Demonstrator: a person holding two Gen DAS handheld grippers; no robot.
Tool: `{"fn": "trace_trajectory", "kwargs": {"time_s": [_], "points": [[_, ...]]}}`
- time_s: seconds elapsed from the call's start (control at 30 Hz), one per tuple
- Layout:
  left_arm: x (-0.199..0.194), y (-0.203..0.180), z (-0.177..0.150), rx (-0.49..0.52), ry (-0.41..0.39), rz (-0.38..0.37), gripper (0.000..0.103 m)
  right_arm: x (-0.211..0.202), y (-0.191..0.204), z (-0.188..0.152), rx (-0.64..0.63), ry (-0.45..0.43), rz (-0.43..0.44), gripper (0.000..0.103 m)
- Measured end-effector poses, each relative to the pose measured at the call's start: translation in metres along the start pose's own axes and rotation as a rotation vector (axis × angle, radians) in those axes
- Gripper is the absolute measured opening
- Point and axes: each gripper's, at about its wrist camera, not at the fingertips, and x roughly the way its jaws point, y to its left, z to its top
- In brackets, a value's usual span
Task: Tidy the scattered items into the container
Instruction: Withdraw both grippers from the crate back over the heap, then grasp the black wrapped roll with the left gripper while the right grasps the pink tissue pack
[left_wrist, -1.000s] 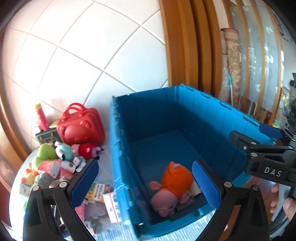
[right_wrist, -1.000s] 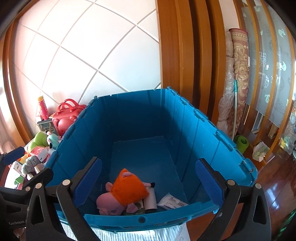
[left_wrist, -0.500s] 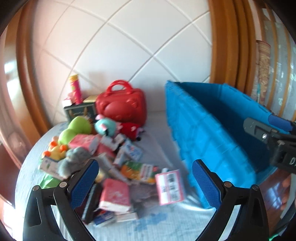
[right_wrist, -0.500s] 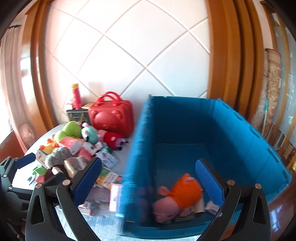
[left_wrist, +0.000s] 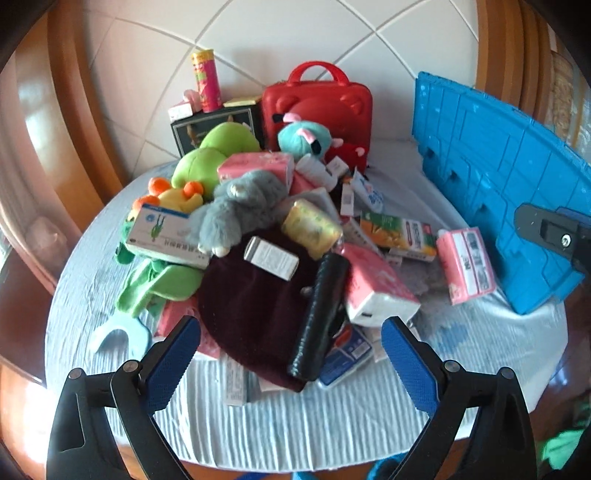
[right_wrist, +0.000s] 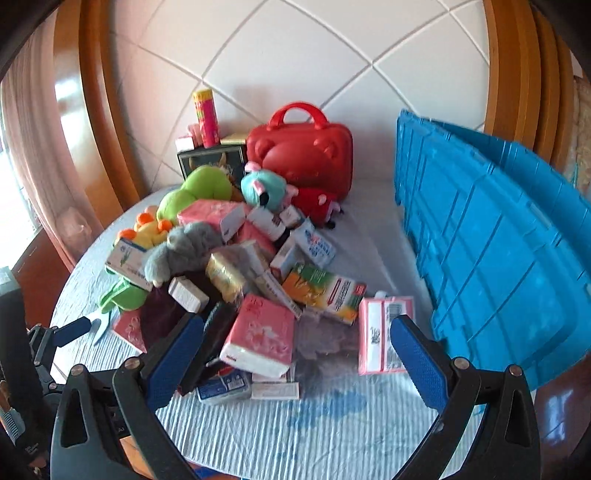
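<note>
A heap of scattered items covers the round table: a grey plush (left_wrist: 240, 206), a maroon cloth (left_wrist: 255, 295), a black tube (left_wrist: 319, 314), a pink tissue pack (left_wrist: 376, 291) (right_wrist: 258, 336) and an orange juice box (left_wrist: 399, 232) (right_wrist: 325, 291). The blue container (left_wrist: 509, 192) (right_wrist: 498, 258) stands at the right, showing its outer wall. My left gripper (left_wrist: 290, 354) hangs open above the near side of the heap, over the maroon cloth. My right gripper (right_wrist: 295, 354) is open too, over the pink tissue pack. Both hold nothing.
A red carry case (left_wrist: 317, 107) (right_wrist: 299, 151), a dark box and a pink can (left_wrist: 205, 81) stand by the tiled wall behind the heap. A green plush (left_wrist: 210, 158) lies at the left. The table (left_wrist: 295, 424) ends close below the grippers.
Both grippers have swung left, away from the container's inside and toward the heap. The orange-clad pink plush in the container has gone out of sight. Both stay open.
</note>
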Motion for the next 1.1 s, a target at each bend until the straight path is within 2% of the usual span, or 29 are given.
{"fn": "trace_trajectory", "kwargs": {"time_s": [0.2,0.43,0.6,0.7,0.87,0.97,1.03,1.07,1.1], "points": [[0.045,-0.004,-0.008,0.011,0.090,-0.036,0.089,0.042,0.002,-0.025,0.028,0.128,-0.003,0.103],[0.085,-0.010,-0.005,-0.005,0.151,-0.025,0.084,0.091,-0.006,-0.021,0.040,0.205,0.044,0.101],[0.106,-0.009,-0.009,-0.011,0.185,-0.034,0.084,0.127,-0.006,-0.017,0.046,0.263,0.083,0.072],[0.115,-0.011,-0.006,0.005,0.196,-0.046,0.084,0.139,-0.003,-0.016,0.075,0.298,0.142,0.071],[0.134,-0.016,0.002,0.059,0.220,-0.051,0.084,0.153,0.011,-0.010,0.079,0.322,0.145,0.072],[0.145,-0.017,0.004,0.071,0.235,-0.079,0.083,0.164,0.017,-0.009,0.085,0.352,0.142,0.074],[0.148,-0.016,0.005,0.070,0.242,-0.117,0.072,0.169,0.017,-0.010,0.086,0.363,0.130,0.079],[0.148,-0.015,0.005,0.070,0.238,-0.134,0.061,0.172,0.017,-0.011,0.088,0.373,0.130,0.081],[0.147,-0.016,0.005,0.079,0.230,-0.129,0.055,0.177,0.017,-0.011,0.094,0.383,0.136,0.083]]}}
